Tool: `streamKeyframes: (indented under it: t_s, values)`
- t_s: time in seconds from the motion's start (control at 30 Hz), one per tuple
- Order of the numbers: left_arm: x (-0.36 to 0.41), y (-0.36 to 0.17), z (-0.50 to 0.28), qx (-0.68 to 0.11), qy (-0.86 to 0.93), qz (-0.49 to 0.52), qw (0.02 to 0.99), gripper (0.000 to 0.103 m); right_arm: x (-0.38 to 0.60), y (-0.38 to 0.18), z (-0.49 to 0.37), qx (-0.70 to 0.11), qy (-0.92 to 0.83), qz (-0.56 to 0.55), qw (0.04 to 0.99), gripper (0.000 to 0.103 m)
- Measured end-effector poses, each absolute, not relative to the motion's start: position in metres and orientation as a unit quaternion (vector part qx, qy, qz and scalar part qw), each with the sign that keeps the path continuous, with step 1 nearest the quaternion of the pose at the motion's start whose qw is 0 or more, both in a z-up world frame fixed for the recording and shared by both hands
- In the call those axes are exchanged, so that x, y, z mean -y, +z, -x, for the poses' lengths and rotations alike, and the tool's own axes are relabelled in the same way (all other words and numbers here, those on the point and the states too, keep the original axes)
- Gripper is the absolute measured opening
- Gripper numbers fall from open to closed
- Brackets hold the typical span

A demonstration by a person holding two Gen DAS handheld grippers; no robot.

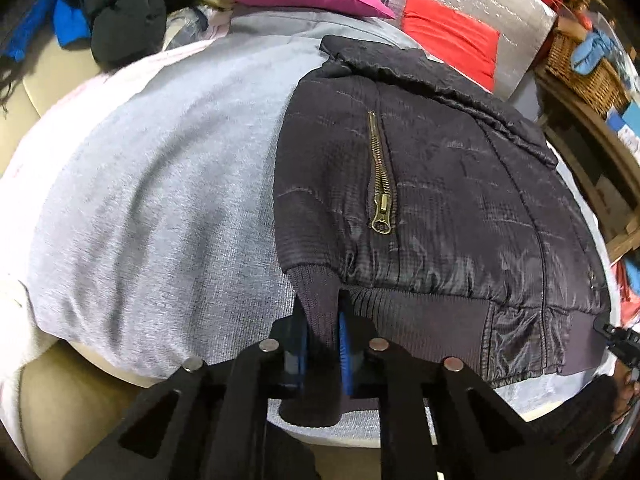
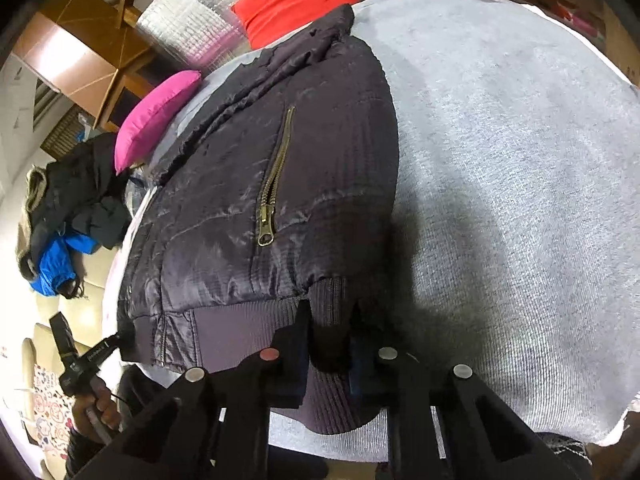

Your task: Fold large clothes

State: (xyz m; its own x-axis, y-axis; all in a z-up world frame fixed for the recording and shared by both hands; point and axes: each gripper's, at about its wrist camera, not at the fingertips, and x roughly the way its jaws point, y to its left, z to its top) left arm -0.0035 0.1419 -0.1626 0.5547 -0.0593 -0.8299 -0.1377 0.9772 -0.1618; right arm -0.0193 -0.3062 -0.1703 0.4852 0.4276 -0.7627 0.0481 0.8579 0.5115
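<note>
While the dark puffy jacket [image 1: 420,184] stretches away, the left gripper [image 1: 322,344] and right gripper [image 2: 330,344] each pinch a near hem corner.

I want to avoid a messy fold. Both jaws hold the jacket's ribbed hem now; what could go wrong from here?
1. The left gripper and right gripper pinch only thin ribbed hem; the padded jacket may slip free when lifted.
2. The jacket could drag the grey blanket and wrinkle it.
</note>
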Motion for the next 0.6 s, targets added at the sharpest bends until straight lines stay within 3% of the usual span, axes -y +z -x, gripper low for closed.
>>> streamKeyframes:
  t_s: [0.6]
  values:
    - [-0.143,-0.151,0.025,-0.467,0.026,0.089,0.879,0.009,0.316,-0.168,0.028,-0.514,0.132,-0.226,0.817,0.016]
